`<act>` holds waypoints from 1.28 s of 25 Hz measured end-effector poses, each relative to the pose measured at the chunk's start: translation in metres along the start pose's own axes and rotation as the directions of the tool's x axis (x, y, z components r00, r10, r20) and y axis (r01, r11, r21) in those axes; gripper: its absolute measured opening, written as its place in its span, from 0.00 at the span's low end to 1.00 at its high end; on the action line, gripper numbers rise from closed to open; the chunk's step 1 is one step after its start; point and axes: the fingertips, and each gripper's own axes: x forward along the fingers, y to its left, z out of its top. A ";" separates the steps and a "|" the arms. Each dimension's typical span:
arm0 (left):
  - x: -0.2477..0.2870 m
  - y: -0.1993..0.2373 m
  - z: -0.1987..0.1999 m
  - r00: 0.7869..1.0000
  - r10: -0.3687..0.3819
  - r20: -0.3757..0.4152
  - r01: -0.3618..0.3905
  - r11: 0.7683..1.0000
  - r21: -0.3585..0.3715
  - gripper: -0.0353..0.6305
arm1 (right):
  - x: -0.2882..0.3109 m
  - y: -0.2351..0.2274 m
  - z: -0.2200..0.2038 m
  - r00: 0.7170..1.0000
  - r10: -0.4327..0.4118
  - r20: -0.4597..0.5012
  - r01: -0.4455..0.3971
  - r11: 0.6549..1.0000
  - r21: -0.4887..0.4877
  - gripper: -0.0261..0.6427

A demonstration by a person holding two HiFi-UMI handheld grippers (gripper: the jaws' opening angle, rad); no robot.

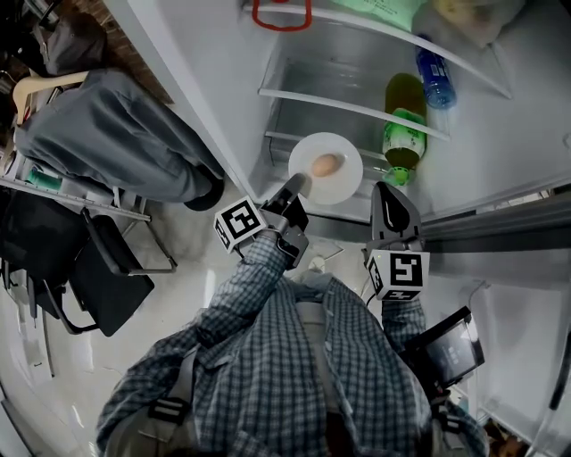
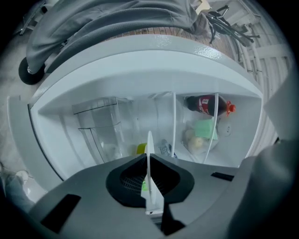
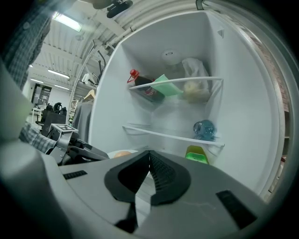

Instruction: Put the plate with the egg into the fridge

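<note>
Your left gripper (image 1: 298,184) clamps the plate (image 1: 345,183) with the egg (image 1: 326,165) at the open fridge's lower shelf (image 1: 357,108). Your right gripper (image 1: 385,190) has its jaws together, seemingly empty.

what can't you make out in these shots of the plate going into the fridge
Head view: whether the plate is set down yet; it covers whatever lies under it.
Right gripper view: most of the plate, hidden behind the right gripper; only the top of the egg shows.
Head view: the red loop, cut off by the top edge.
</note>
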 end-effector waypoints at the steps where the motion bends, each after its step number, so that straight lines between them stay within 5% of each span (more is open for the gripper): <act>1: 0.004 0.000 0.000 1.000 0.001 0.000 -0.001 1.000 0.004 0.08 | 0.001 -0.001 0.000 1.000 0.002 -0.001 -0.002 1.000 -0.001 0.05; 9: 0.026 0.007 0.006 1.000 0.024 0.005 -0.024 0.999 0.047 0.08 | 0.011 0.002 0.000 1.000 0.028 0.004 -0.028 0.999 0.019 0.05; 32: 0.069 0.033 0.021 0.990 0.121 0.078 -0.122 0.992 0.005 0.08 | 0.015 -0.003 -0.013 0.997 0.066 -0.028 -0.066 0.998 0.008 0.05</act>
